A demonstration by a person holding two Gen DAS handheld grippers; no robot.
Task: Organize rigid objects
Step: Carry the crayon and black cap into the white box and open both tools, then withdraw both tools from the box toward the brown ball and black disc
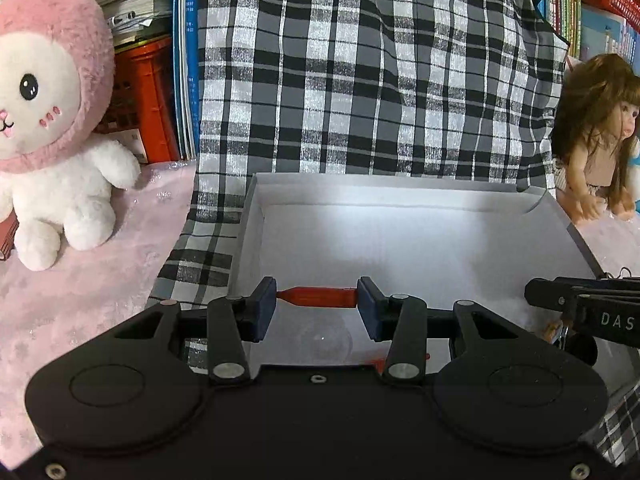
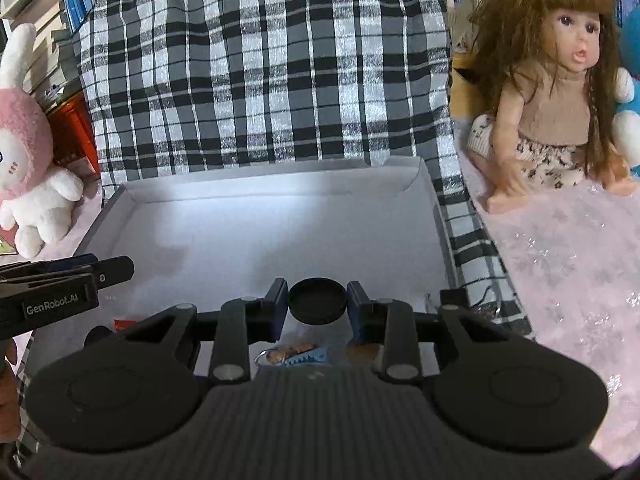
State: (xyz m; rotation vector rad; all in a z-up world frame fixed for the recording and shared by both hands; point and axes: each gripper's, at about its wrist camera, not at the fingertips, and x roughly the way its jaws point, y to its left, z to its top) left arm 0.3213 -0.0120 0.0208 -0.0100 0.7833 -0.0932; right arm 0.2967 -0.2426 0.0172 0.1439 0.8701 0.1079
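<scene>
The left tongs point(image 1: 317, 298) are clamped end to end on one slim red stick point(image 1: 320, 297), smooth and tapering to a narrow tip at its left end, held level above the white box point(image 1: 400, 216). The right tongs point(image 2: 317, 302) grip one flat black disc point(image 2: 317, 301), matte, round and thick-rimmed, also over that box.

The box is a shallow open cardboard tray with plain white walls and floor. On its floor, near the front edge, lies a small teal toothed piece point(image 2: 306, 358) beside something tan on a metal ring.

A woven black, grey and white plaid cloth point(image 1: 360, 80) hangs behind and under the box. On the glossy pink counter point(image 2: 560, 260) sit two toys: one fluffy pink-hooded plush rabbit point(image 1: 48, 120) left of the box, one long-haired vinyl doll point(image 2: 560, 100) to the right.
</scene>
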